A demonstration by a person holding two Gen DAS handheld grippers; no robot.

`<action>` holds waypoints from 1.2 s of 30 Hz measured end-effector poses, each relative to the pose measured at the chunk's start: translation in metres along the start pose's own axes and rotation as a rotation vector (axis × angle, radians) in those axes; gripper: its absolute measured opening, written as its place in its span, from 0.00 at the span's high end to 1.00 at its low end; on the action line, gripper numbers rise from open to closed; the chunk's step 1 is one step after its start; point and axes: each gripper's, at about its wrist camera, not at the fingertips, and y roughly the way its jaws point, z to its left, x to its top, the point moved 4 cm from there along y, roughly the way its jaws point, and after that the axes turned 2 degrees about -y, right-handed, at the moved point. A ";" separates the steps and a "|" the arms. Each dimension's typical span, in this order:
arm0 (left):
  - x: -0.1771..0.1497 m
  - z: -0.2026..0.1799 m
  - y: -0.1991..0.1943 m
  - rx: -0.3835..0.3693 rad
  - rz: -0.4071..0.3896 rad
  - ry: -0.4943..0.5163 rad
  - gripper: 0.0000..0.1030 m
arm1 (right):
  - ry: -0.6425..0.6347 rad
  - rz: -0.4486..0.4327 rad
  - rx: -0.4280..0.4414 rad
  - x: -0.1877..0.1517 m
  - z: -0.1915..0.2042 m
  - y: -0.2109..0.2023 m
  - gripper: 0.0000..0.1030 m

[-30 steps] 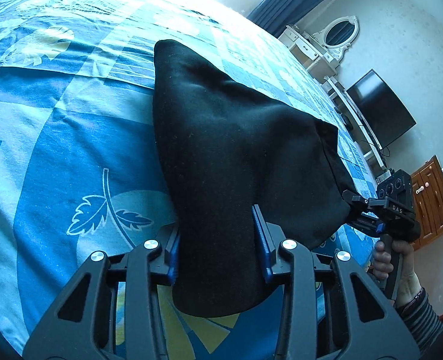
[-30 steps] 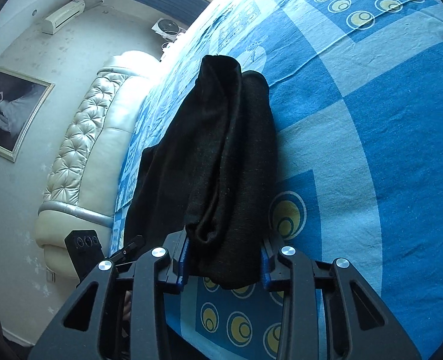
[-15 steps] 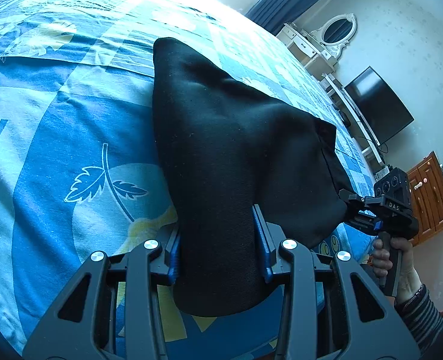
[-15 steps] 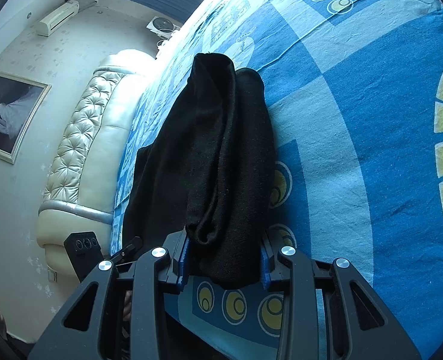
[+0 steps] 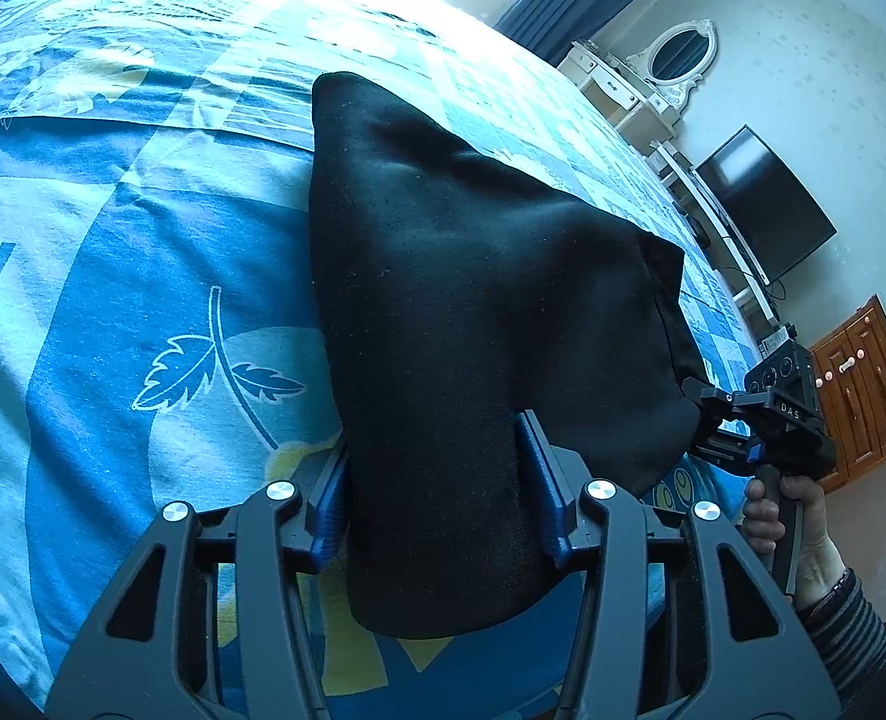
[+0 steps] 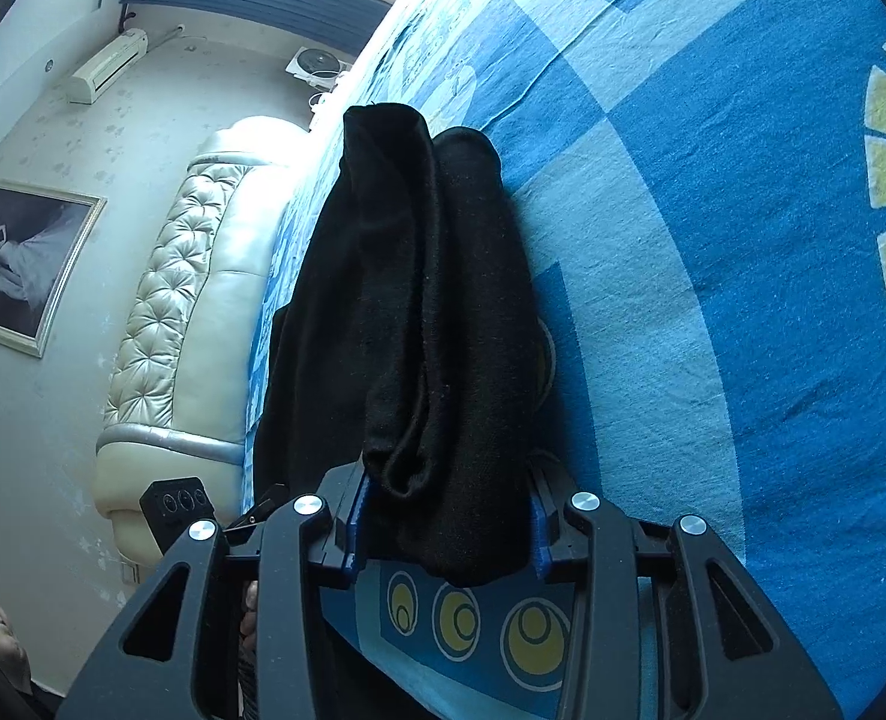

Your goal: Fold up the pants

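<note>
Black pants [image 5: 472, 312] lie folded on the blue patterned bedspread [image 5: 143, 276], stretched between both grippers. The far end rests on the bed; the near edge hangs over each gripper's jaws.

Left gripper [image 5: 437, 498]: jaws have just been opening and stand at a middling width, with the near end of the pants between the blue pads. The cloth fills the gap and hides the pad faces, so a firm press cannot be confirmed; the left pad looks just clear of the cloth.

Right gripper [image 6: 445, 510]: jaws have just been opening as well, a little narrower. A bunched, doubled edge of the pants sits between the pads, touching or nearly touching both sides; I cannot tell which.

In the left view the right gripper shows at the far right corner of the pants, held by a hand [image 5: 784, 516] with a striped sleeve [image 5: 856, 618].

Surroundings, left view: dressing table with oval mirror [image 5: 679, 51], dark TV [image 5: 766, 210], wooden cabinet [image 5: 862, 384], all well beyond the right edge of the bed. Right view: padded cream headboard [image 6: 185, 300] to the left, framed picture [image 6: 17, 264] and air conditioner [image 6: 110, 72] on the wall.

The pants block most of the bedspread ahead of both cameras.
</note>
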 end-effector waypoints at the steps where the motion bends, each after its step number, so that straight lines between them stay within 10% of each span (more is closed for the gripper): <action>1: 0.000 0.000 0.000 0.004 -0.003 -0.001 0.47 | 0.004 -0.003 0.012 0.000 0.000 0.000 0.56; 7: -0.001 0.002 0.001 0.015 -0.018 -0.009 0.22 | 0.009 -0.025 0.059 0.000 0.004 0.000 0.42; 36: -0.019 -0.015 -0.004 0.211 -0.079 -0.037 0.08 | -0.122 0.004 -0.042 -0.035 0.014 -0.023 0.23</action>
